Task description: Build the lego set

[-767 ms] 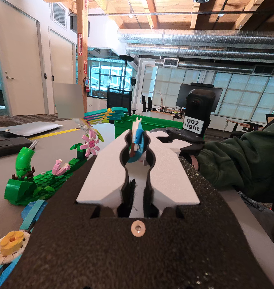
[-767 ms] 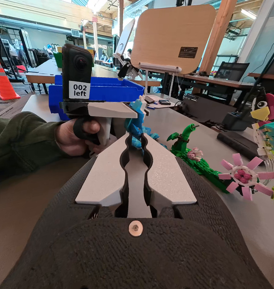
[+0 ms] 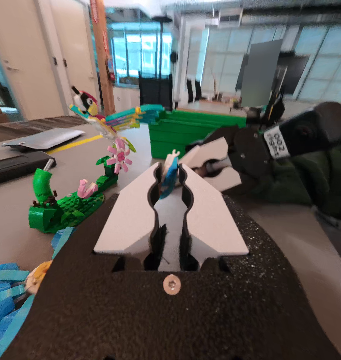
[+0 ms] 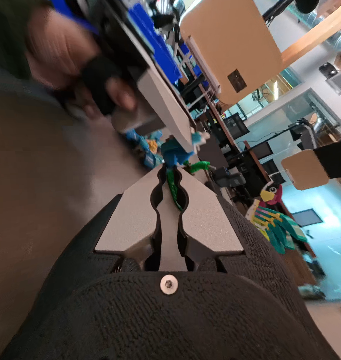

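A small blue and white brick figure (image 3: 168,181) sits between the fingertips of my left gripper (image 3: 169,167), which is shut on it and holds it above the table. My right gripper (image 3: 183,158) comes in from the right, rolled onto its side, with its tips at the same figure. In the right wrist view the right gripper (image 4: 170,168) is closed to a narrow gap around the lower end of the blue figure (image 4: 174,153). A finger (image 4: 165,109) of the left gripper grips the figure from above. A hand holds the left gripper's handle. Both views are blurred by motion.
A green brick base with a curved stalk (image 3: 68,206) and a pink flower (image 3: 120,155) stands to the left. A colourful brick bird (image 3: 91,109) perches above it. A green bin (image 3: 185,132) stands behind. Blue brick pieces (image 3: 2,292) lie at the near left. A blue bin (image 4: 156,48) stands far off. My left and right fingertips are right by each other.
My right gripper has rolled sharply onto its side while staying at the blue figure. My left gripper has shifted a little and still holds the figure.
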`<state>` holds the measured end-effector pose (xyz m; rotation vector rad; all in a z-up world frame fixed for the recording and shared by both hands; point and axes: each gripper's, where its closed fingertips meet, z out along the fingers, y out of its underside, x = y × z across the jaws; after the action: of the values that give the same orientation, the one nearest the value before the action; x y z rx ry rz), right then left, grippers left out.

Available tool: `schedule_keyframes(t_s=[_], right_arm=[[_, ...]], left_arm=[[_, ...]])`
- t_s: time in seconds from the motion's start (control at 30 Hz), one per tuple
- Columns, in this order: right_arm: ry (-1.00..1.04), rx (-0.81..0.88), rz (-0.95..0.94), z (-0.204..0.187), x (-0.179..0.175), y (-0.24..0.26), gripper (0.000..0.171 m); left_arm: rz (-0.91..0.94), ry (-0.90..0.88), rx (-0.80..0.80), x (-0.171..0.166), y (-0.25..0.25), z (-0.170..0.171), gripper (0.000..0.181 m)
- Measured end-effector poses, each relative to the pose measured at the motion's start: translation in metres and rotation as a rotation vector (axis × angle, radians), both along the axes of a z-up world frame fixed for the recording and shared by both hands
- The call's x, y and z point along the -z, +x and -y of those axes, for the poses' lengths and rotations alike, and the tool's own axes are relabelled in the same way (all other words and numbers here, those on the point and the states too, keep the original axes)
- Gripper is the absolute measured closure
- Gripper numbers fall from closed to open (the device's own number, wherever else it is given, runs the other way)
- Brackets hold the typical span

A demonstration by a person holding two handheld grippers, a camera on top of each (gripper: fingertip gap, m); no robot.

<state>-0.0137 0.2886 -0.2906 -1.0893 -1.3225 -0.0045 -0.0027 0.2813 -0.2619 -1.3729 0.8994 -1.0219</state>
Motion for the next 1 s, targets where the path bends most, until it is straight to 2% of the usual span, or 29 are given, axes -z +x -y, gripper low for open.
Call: schedule_keyframes(t_s=[0.03,0.13,0.2,0.23,0.27,0.47,0.53,0.57,0.67,0.77,0.9,1.0], right_arm=[[0.038,0.026,0.04,-0.007,0.003,0.006,0.166],[0.165,0.047,0.198,-0.012,0.016,0.012,0.167],[0.231,0.067,0.287,-0.014,0.024,0.013,0.167],[0.247,0.077,0.313,-0.016,0.026,0.014,0.168],[0.256,0.083,0.33,-0.017,0.027,0.015,0.168],[0.267,0.083,0.37,-0.016,0.033,0.013,0.168],[0.262,0.081,0.369,-0.016,0.033,0.013,0.167],[0.261,0.082,0.369,-0.016,0.034,0.014,0.167],[0.236,0.076,0.341,-0.017,0.034,0.014,0.166],[0.183,0.028,0.26,-0.01,0.029,0.011,0.16],[0.207,0.019,0.314,-0.007,0.036,0.009,0.163],[0.152,0.031,0.293,-0.006,0.035,0.009,0.164]], left_arm=[[-0.083,0.022,0.001,0.009,-0.001,0.002,0.167],[-0.329,0.166,-0.047,0.034,-0.003,0.003,0.168],[-0.416,0.256,-0.102,0.04,-0.003,0.001,0.168],[-0.444,0.304,-0.154,0.04,-0.004,-0.004,0.16],[-0.479,0.359,-0.197,0.04,-0.004,-0.007,0.141],[-0.771,0.65,-0.265,0.058,0.001,-0.009,0.145],[-0.879,0.747,-0.326,0.059,-0.004,-0.015,0.162],[-0.925,0.787,-0.339,0.059,-0.005,-0.016,0.165],[-0.977,0.776,-0.343,0.062,-0.003,-0.016,0.169],[-0.945,0.72,-0.343,0.062,-0.005,-0.018,0.169],[-0.903,0.633,-0.303,0.068,-0.004,-0.016,0.169],[-0.815,0.538,-0.272,0.067,-0.002,-0.015,0.169]])
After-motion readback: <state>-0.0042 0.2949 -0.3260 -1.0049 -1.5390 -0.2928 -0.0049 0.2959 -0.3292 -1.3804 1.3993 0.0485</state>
